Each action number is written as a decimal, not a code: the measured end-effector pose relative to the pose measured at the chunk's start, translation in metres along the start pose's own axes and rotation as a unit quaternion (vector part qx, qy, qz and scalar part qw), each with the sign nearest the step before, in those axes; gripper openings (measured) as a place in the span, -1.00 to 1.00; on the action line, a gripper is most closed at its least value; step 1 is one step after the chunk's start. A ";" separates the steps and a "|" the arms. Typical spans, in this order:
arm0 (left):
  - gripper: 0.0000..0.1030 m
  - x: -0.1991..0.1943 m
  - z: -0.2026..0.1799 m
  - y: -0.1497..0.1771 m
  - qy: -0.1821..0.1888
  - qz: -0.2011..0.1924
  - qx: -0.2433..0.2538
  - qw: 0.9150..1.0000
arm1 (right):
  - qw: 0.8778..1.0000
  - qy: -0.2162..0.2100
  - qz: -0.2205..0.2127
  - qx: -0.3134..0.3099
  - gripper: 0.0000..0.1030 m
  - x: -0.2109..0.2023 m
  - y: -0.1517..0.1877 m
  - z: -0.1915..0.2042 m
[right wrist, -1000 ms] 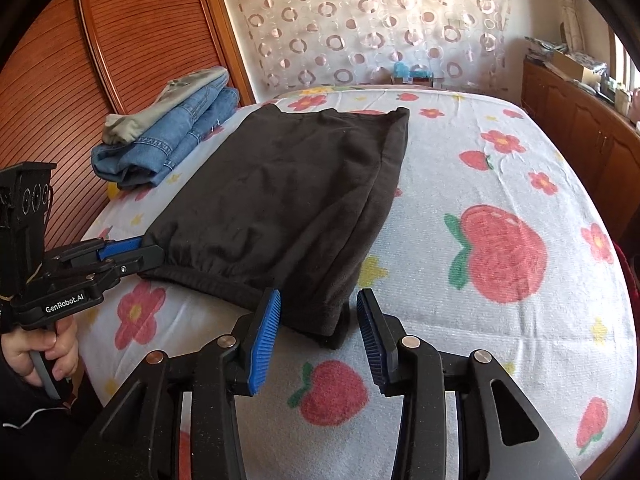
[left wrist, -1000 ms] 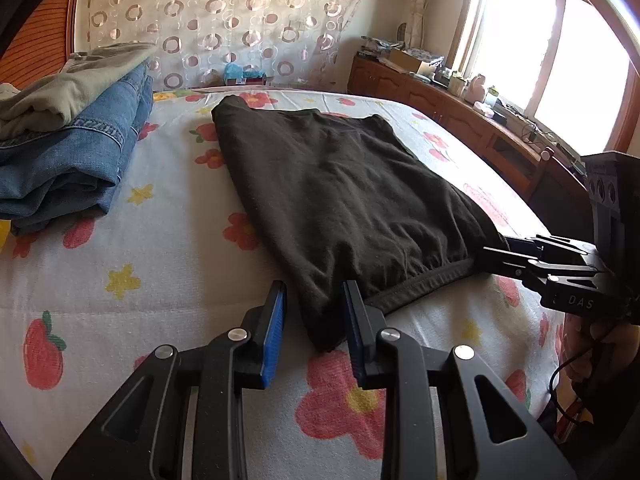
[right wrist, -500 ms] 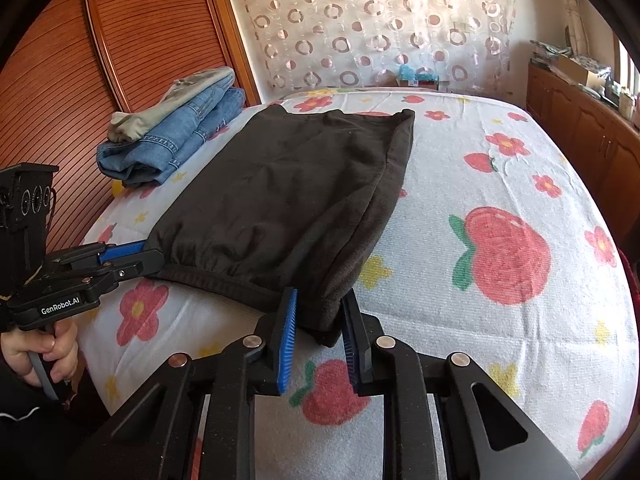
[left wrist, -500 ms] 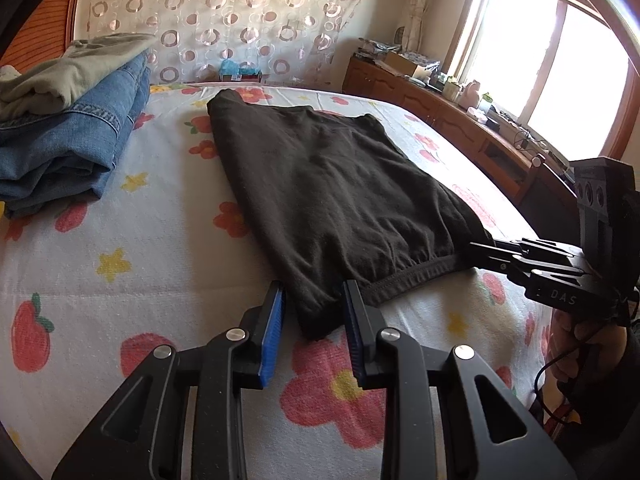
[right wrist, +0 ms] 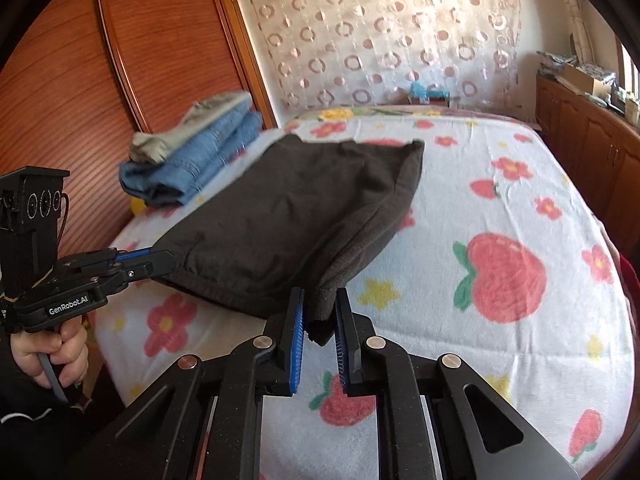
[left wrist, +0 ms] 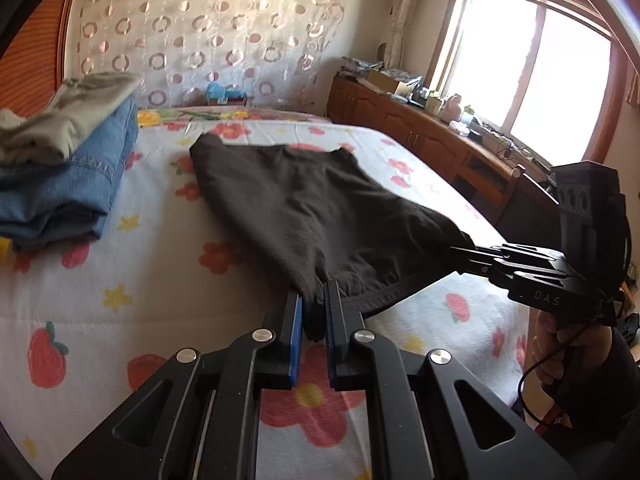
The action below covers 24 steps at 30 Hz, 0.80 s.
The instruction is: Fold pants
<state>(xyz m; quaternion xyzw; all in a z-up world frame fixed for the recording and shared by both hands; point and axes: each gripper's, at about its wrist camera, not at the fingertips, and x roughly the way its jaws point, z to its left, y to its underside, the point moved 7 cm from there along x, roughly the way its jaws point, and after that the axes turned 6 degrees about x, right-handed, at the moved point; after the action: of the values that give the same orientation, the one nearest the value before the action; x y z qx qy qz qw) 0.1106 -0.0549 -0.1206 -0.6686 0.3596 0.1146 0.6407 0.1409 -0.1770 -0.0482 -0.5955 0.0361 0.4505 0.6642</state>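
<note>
The black pants (left wrist: 312, 208) lie folded on the flowered bed (left wrist: 120, 280), their near waistband edge raised off it. My left gripper (left wrist: 314, 304) is closing on one waistband corner, my right gripper (right wrist: 320, 312) on the other. Folded jeans (right wrist: 200, 160) sit beside them.

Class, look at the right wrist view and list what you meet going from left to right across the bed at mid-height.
left gripper closing on the waistband corner → folded jeans stack → black pants → large red strawberry print on the bedspread → wooden cabinets.
</note>
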 end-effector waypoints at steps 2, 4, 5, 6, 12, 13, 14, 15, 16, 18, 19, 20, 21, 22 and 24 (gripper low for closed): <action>-0.80 -0.006 -0.004 -0.004 -0.001 -0.008 0.007 1.000 | 1.000 -0.004 -0.008 -0.002 -0.73 -0.008 -0.003 0.001; -0.80 -0.012 -0.009 -0.009 0.001 -0.015 0.012 1.000 | 1.000 -0.007 -0.014 -0.003 -0.74 -0.015 -0.006 0.001; -0.80 -0.015 -0.010 -0.011 0.003 -0.020 0.014 1.000 | 1.000 -0.008 -0.017 -0.004 -0.74 -0.019 -0.006 0.001; -0.80 -0.018 -0.012 -0.013 0.004 -0.023 0.015 1.000 | 1.000 -0.009 -0.020 -0.005 -0.74 -0.022 -0.007 0.002; -0.80 -0.035 -0.016 -0.024 0.009 -0.046 0.022 0.999 | 0.999 -0.015 -0.034 -0.011 -0.74 -0.041 -0.012 0.003; -0.80 -0.037 -0.017 -0.026 0.009 -0.049 0.023 0.999 | 0.999 -0.016 -0.037 -0.011 -0.74 -0.045 -0.013 0.004; -0.80 -0.039 -0.017 -0.029 0.010 -0.052 0.024 0.998 | 0.999 -0.017 -0.040 -0.012 -0.74 -0.048 -0.014 0.005; -0.81 -0.043 -0.017 -0.032 0.009 -0.057 0.025 0.998 | 0.999 -0.017 -0.043 -0.013 -0.74 -0.051 -0.015 0.005; -0.81 -0.046 -0.017 -0.034 0.009 -0.060 0.026 0.998 | 0.999 -0.019 -0.046 -0.014 -0.74 -0.055 -0.017 0.007; -0.81 -0.051 -0.015 -0.038 0.009 -0.068 0.026 0.997 | 0.998 -0.022 -0.051 -0.017 -0.74 -0.060 -0.018 0.009; -0.81 -0.053 -0.013 -0.042 0.010 -0.073 0.026 0.997 | 0.998 -0.023 -0.055 -0.018 -0.74 -0.063 -0.020 0.011; -0.81 -0.055 -0.014 -0.044 0.011 -0.076 0.027 0.997 | 0.998 -0.024 -0.058 -0.020 -0.74 -0.066 -0.021 0.012; -0.81 -0.058 -0.014 -0.048 0.011 -0.081 0.029 0.996 | 0.998 -0.026 -0.061 -0.022 -0.75 -0.069 -0.022 0.014; -0.81 -0.060 -0.015 -0.051 0.011 -0.085 0.031 0.996 | 0.997 -0.028 -0.064 -0.026 -0.75 -0.072 -0.024 0.016; -0.81 -0.065 -0.016 -0.057 0.010 -0.094 0.037 0.995 | 0.996 -0.030 -0.072 -0.035 -0.75 -0.077 -0.029 0.021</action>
<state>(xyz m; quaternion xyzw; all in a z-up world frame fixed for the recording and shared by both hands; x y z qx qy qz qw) 0.0951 -0.0525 -0.0337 -0.6767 0.3052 0.0342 0.6691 0.1036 -0.1988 0.0244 -0.6057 -0.0423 0.4198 0.6746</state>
